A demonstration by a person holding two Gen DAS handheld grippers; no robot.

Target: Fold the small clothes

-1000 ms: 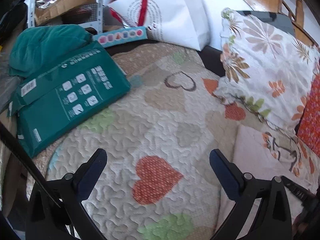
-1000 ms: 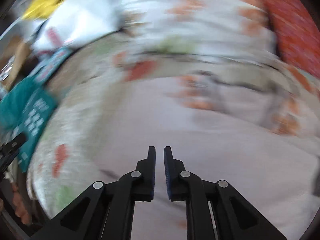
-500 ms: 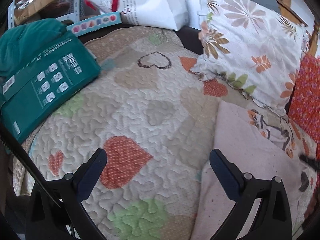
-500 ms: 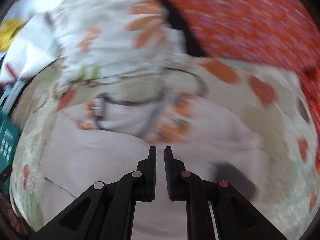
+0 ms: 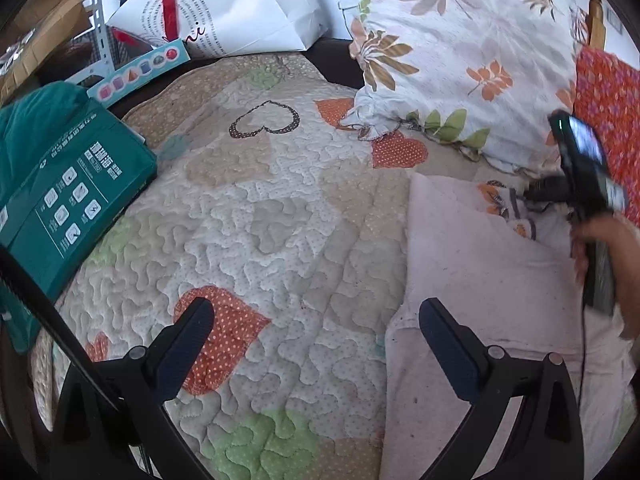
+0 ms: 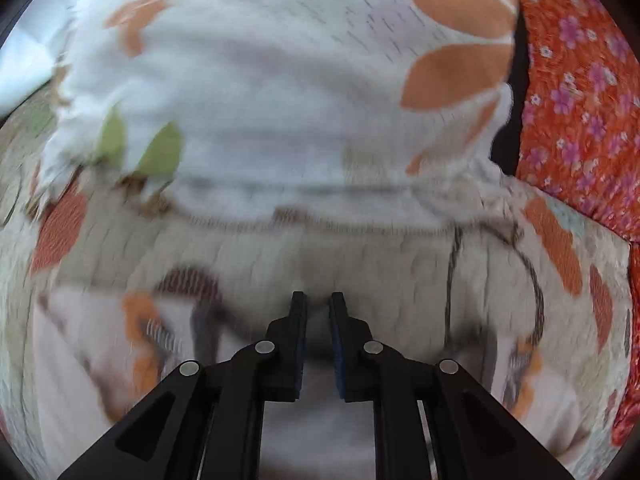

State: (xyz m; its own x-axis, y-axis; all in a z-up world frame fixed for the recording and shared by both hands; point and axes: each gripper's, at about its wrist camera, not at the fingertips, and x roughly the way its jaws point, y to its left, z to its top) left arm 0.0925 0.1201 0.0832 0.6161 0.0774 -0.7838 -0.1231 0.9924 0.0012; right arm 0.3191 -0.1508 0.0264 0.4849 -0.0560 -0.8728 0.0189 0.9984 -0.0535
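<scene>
Left wrist view: my left gripper (image 5: pixel 316 322) hangs wide open and empty over the heart-patterned quilt (image 5: pixel 256 216); the pale pink garment (image 5: pixel 472 280) lies to the right, its near-left edge just inside the right jaw. Since a second ago that garment has slid into frame. Soft and light, I judge; best pinched at an edge or corner.

Right wrist view: blurred, my right gripper (image 6: pixel 318 312) shows a narrow gap, jaws just opening, nothing between them I can make out, now aimed at the garment's far edge below the floral pillow (image 6: pixel 280 80).
</scene>
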